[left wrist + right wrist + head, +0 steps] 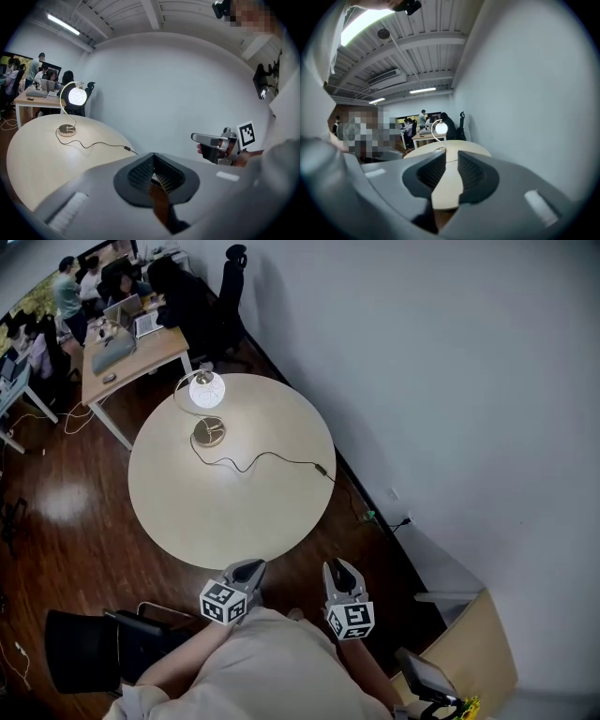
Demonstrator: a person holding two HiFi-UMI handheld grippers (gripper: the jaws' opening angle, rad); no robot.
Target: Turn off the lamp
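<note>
**Fingers.** The fingers of your left gripper (153, 156) are pressed together at the tips and carry nothing. The fingers of your right gripper (446, 161) stand part-way spread. Only the pale surface shows through the gap, so nothing is pinched. In the head view you hold both grippers close to your body, at the near rim of the round, pale beige surface (234, 507), and neither touches it.

**Task item.** Well ahead of both sets of fingers, at the far side of the surface, stands the arched, brass-coloured lamp with a glowing white globe shade (206, 390). It is lit and stands upright on its round base. From the base a thin black cord (262, 457) trails across the surface toward the side ahead of your right fingers. A small dark block (320, 468) sits on the cord just at the rim. It may be an in-line switch, but it is too small to confirm.

**Assessment.** The step in hand is the approach, and no contact has been made with the lamp or the cord.

**Next move.**
- Locate the switch first: check the block, then the base.
- The block lies nearer your right fingers than the lamp does.
- A push-button would suit the closed left tips. A rocker or slider may want the spread right fingers.
- Press lightly, so that you do not drag the cord and shift the lamp.
</note>
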